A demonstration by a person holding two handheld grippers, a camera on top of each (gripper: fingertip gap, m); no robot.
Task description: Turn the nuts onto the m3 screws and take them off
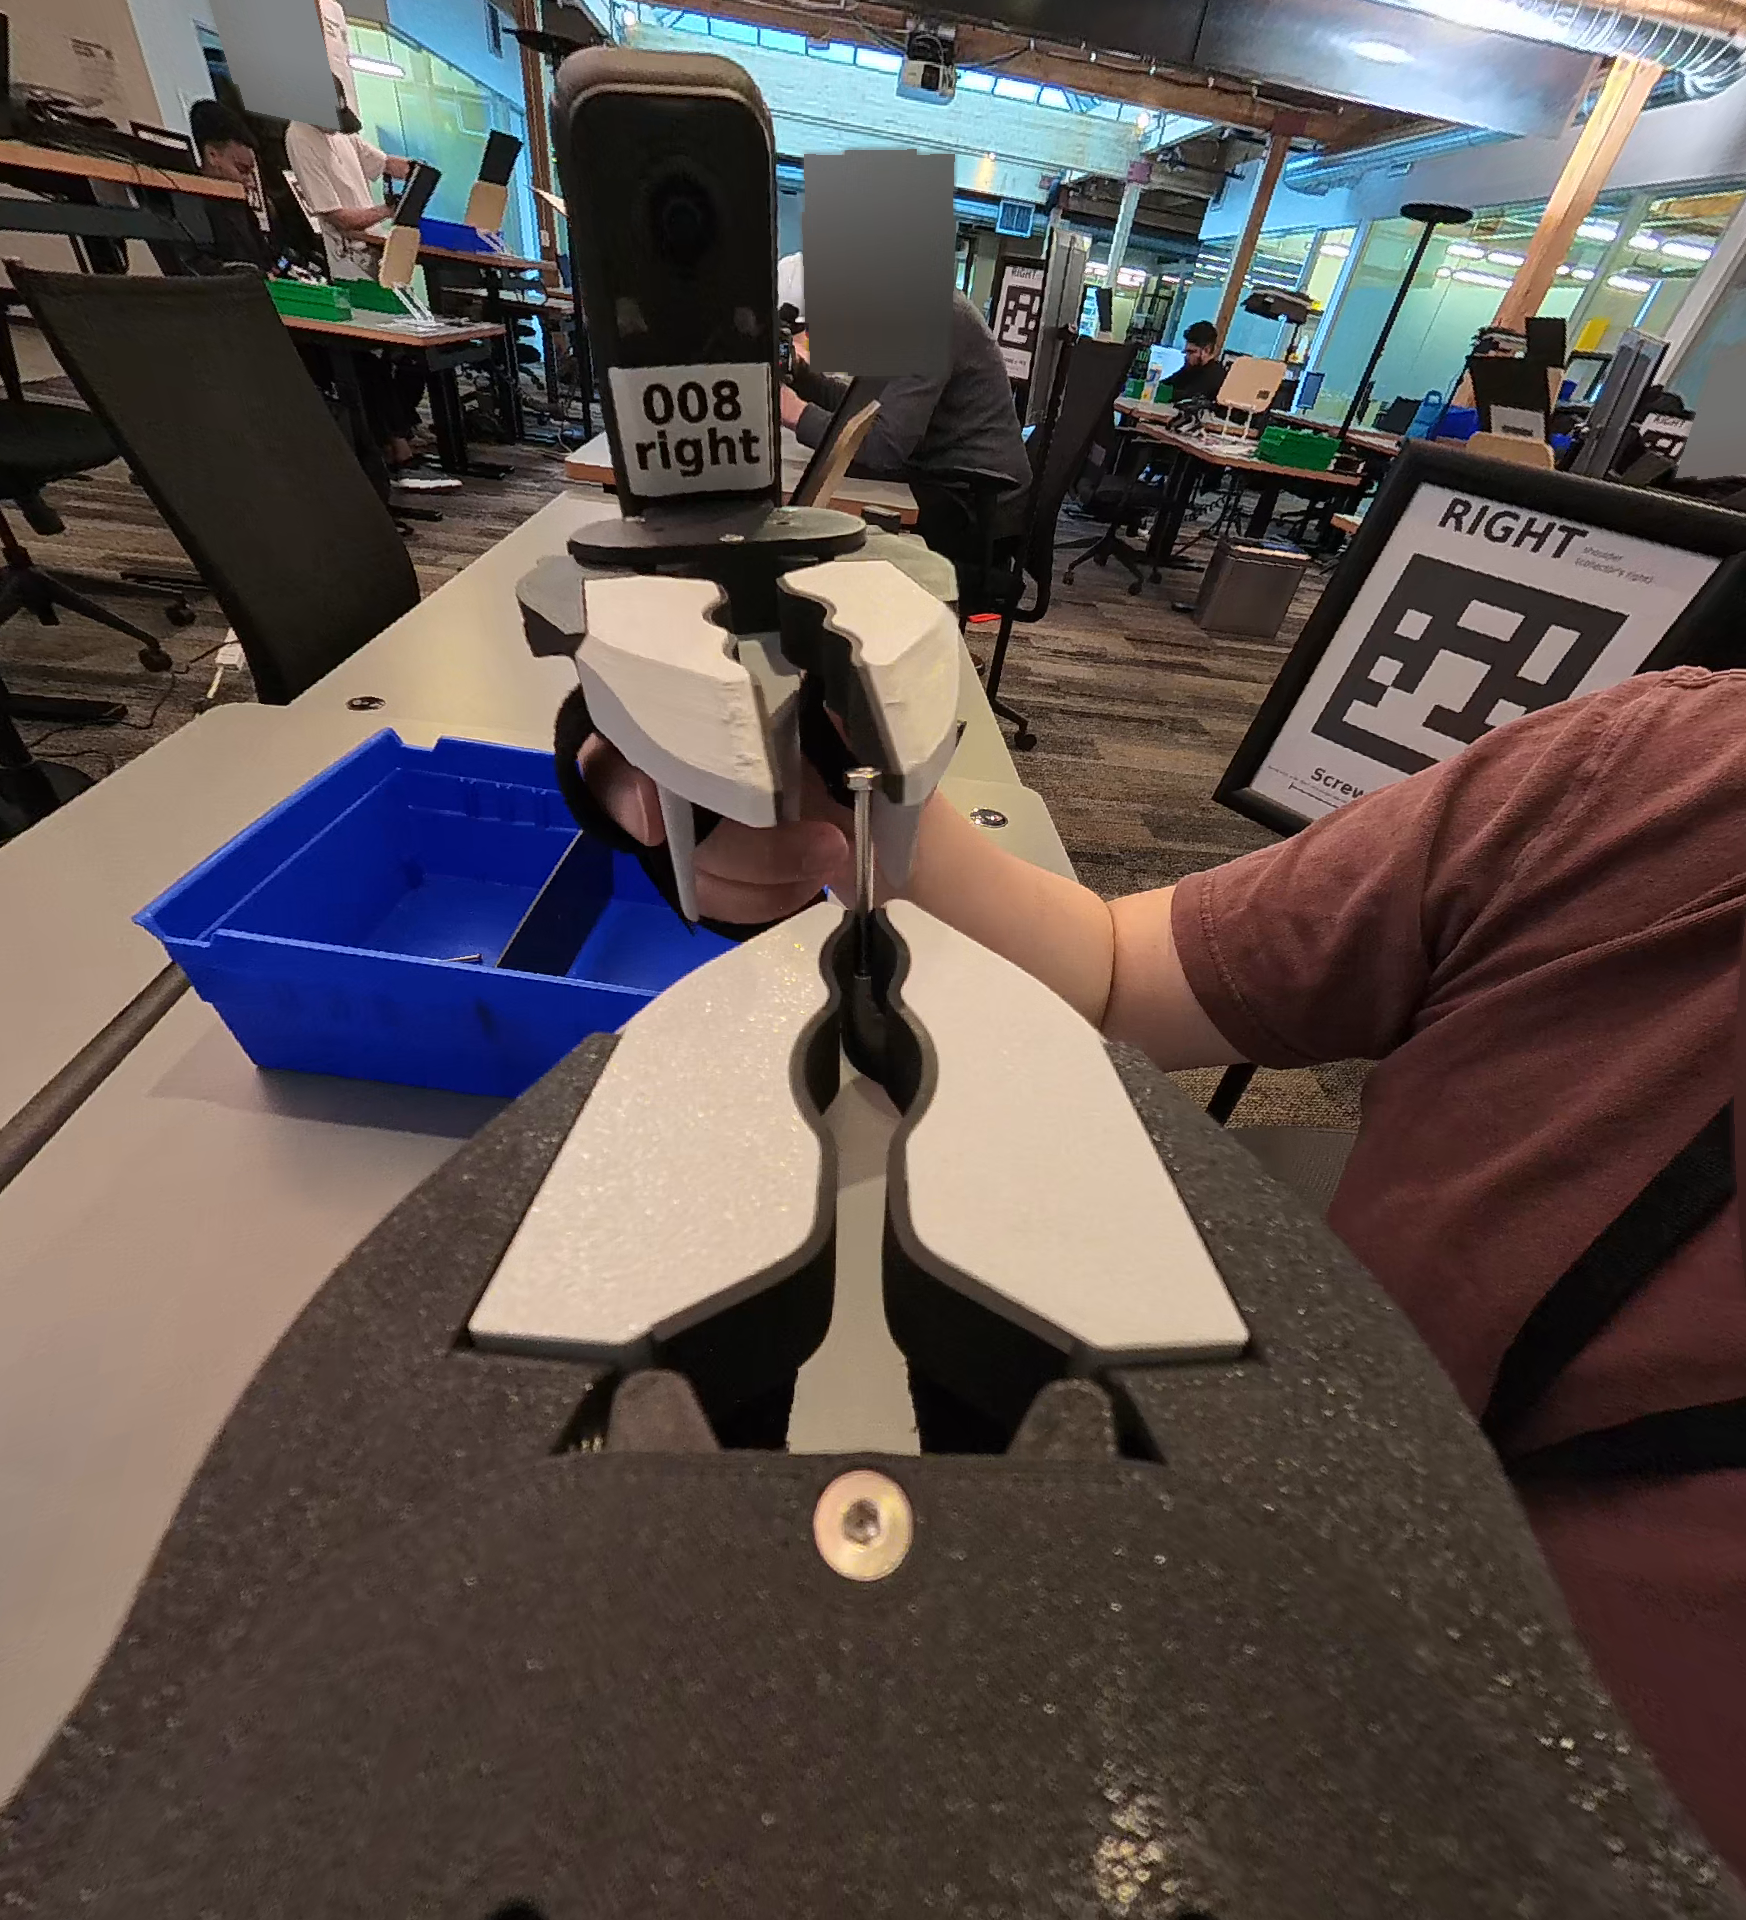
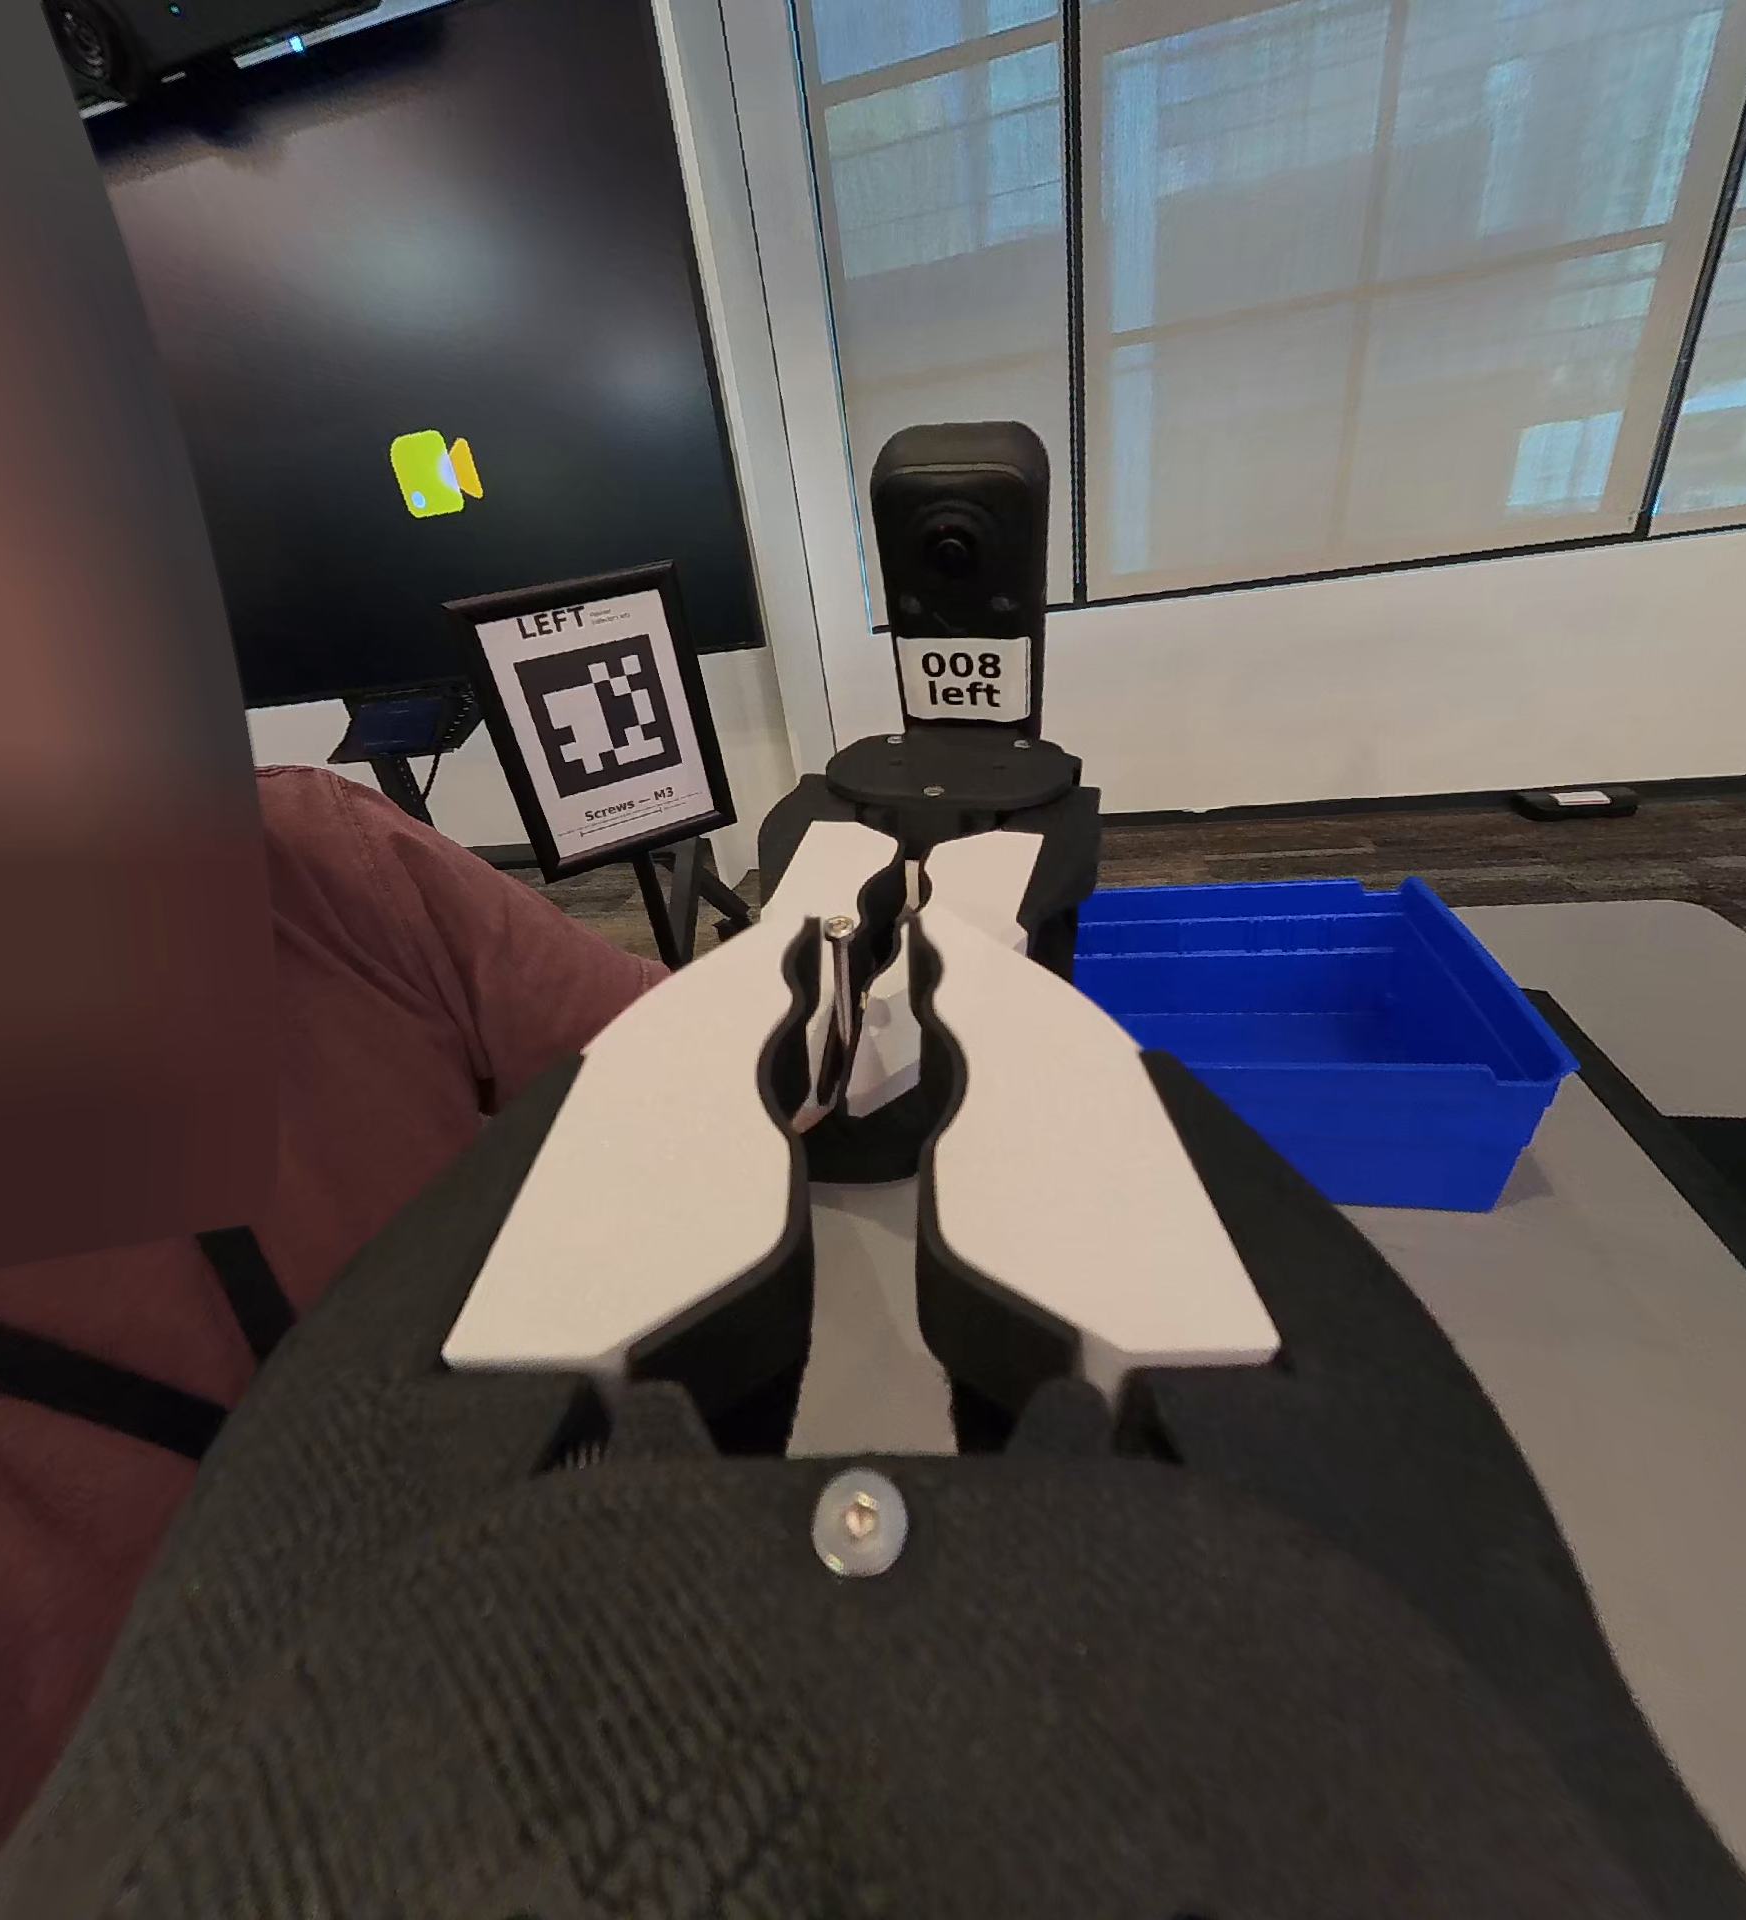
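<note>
A long thin screw (image 1: 861,842) stands upright between the two grippers, head on top. My left gripper (image 1: 864,920) is shut on its lower end. My right gripper (image 2: 858,935) faces it with the jaws a little apart. The screw (image 2: 836,997) lies along the inner edge of one finger and is not clamped. In the left wrist view the right gripper (image 1: 791,883) shows head-on, held by a hand. The left gripper (image 2: 900,894) shows behind the screw in the right wrist view. I cannot make out a nut.
A blue divided bin (image 1: 381,935) sits on the grey table (image 1: 69,1299), with one loose screw (image 1: 464,958) inside. It also shows in the right wrist view (image 2: 1316,1039). A framed marker sign (image 1: 1471,644) stands right; another sign (image 2: 604,717) stands left. A person's maroon sleeve (image 1: 1471,935) is close by. The grippers are tip to tip, or close to it.
</note>
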